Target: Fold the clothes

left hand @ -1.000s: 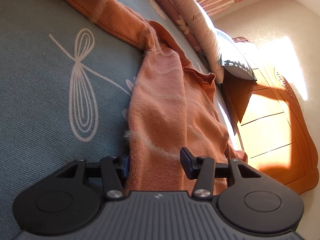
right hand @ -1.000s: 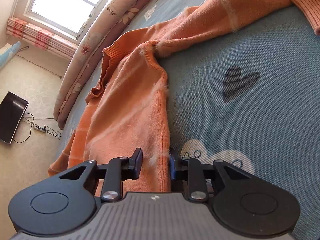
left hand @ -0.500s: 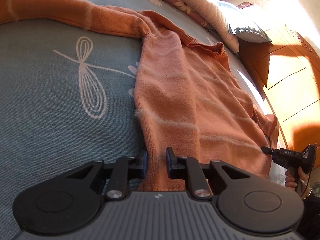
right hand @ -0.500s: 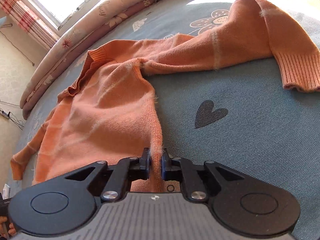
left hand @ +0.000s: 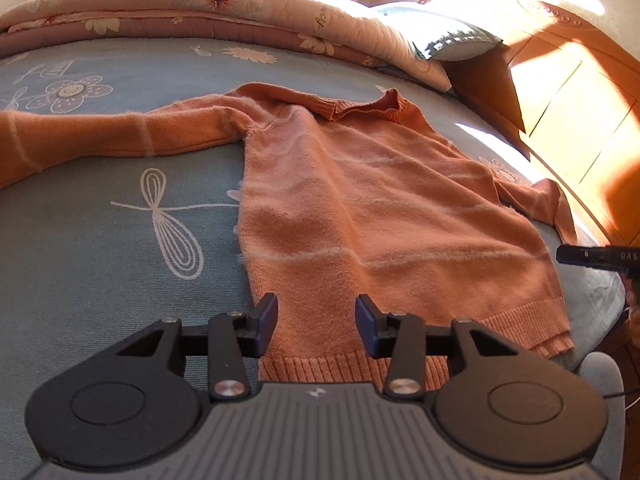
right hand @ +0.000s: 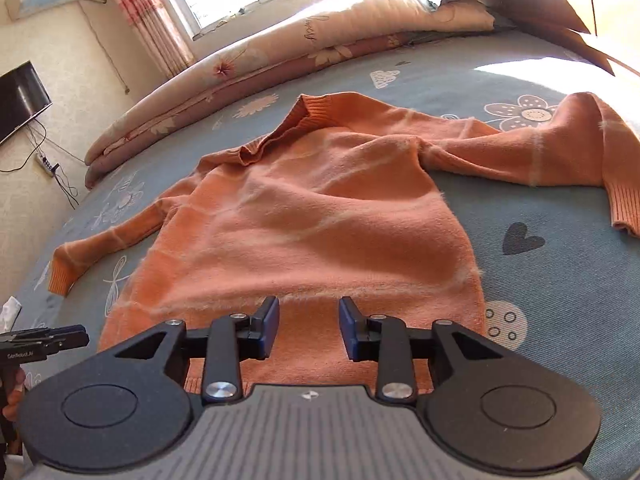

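The orange sweater lay spread face-up across the middle of both frames on the blue-grey bedspread, which was printed with white dragonflies, flowers and dark hearts. It was a fuzzy knit in a warm orange, crossed by thin pale stripes, with a ribbed collar toward the top centre and a ribbed hem at the bottom, just above the gripper bodies. The body lay mostly flat with soft wrinkles. In the right wrist view one sleeve stretched out to the right edge and bent down to its ribbed cuff, and the other sleeve ran to the lower left, its cuff near the bed's edge. The left gripper sat at the bottom centre of its view with its jaws spread wide over the hem, clamping nothing. The right gripper stood likewise with jaws parted above the hem, nothing between them. A folded floral quilt ran along the top of the bed, and a wooden headboard filled the upper right of the left view
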Motion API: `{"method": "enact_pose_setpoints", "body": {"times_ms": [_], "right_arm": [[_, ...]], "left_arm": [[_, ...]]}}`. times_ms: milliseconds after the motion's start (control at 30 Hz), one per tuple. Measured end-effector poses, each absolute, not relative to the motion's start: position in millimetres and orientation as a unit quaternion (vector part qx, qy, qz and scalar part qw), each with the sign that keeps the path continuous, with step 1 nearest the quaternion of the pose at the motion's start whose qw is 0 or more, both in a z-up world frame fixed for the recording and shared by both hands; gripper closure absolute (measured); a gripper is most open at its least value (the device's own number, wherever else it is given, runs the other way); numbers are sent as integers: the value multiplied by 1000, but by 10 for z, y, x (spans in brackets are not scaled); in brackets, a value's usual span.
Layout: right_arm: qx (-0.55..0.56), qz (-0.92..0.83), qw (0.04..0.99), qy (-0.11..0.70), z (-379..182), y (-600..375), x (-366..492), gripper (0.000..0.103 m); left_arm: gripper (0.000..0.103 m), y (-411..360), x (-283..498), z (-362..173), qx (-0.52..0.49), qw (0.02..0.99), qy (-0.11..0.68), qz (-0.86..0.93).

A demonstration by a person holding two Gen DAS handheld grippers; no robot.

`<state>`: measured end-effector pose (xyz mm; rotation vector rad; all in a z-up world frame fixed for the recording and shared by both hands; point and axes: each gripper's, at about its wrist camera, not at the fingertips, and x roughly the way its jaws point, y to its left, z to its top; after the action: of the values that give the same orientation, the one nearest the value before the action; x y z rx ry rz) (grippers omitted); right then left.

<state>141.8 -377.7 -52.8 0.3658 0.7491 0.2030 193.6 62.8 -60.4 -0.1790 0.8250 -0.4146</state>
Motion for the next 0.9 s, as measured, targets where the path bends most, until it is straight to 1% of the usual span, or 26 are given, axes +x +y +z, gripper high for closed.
{"method": "enact_pose_setpoints", "body": {"times_ms": [100,267,300,333,367,433,533,667,767,900], "right_arm": [[162,121,911,360,-502,-3591,1386,66],[145,113,917,353,-483,-3615,1431,66],[146,106,920,348,-466,-3710,1498,63],[150,97,922,343,-447,-3818,1575,58],[153,89,924,338,-428,-3926,1651,55],[159,73,929,327,-391,-4141,1803,49],[202,63,920,329,-430,-4537,2163,46],[264,69,894,356,-707,-4970,2726,46],[304,88,874,369,-950,-5111,3022,45],[322,111,858,385,-1208,-5128,3282,45]], "left_arm": [[61,861,2174,-712,-173,878,409,-178],[60,930,2612,-768,-190,877,404,-176],[60,932,2709,-778,-194,877,403,-178],[58,924,2791,-806,-199,875,404,-180],[50,915,2872,-835,-204,873,404,-181],[40,899,3035,-892,-214,869,406,-184],[39,874,3279,-977,-229,864,408,-187],[39,841,3605,-1091,-249,855,411,-192],[39,816,3849,-1177,-264,849,413,-196],[33,755,4117,-1259,-279,842,413,-209]]}}
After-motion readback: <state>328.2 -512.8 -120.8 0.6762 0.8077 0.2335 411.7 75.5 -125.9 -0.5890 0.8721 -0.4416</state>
